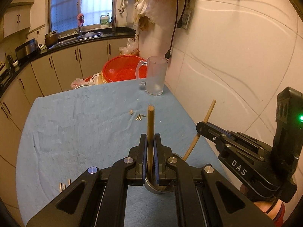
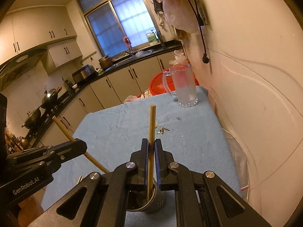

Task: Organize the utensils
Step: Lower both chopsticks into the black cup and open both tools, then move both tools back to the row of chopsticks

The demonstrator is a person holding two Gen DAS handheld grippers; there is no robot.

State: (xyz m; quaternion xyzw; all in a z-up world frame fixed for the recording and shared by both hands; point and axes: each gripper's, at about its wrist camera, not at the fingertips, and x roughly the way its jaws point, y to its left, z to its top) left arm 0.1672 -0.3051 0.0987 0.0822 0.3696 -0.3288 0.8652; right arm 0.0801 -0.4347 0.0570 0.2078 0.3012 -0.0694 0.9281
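Chopsticks are what I have in both claws, one each, above a table draped in a blue cloth [image 1: 75,132] that fills most of both views. A red basket [image 1: 121,70] sits just past the far edge of the table, and a frosted glass mug [image 1: 156,75] stands upright on the far right corner of the cloth, beside the wall.

My right gripper [image 2: 151,147] is clenched on a chopstick [image 2: 151,132] that stands nearly upright between the blue pads; its lower end goes down into a metal utensil cup [image 2: 151,202] directly below me, standing on the cloth. From the left wrist view this same stick leans out above and below my right claw.

My left gripper [image 1: 150,143] is likewise clamped on its own chopstick [image 1: 151,124], upright, with its lower end dropping toward the rim of the same cup, only an arc of which shows beneath the fingers.

Near the cloth's left front edge lie a few thin metal rods [image 1: 64,186], side by side. Mid-cloth, well short of the mug, a small scatter of brass-coloured bits [image 1: 140,116] lies loose.
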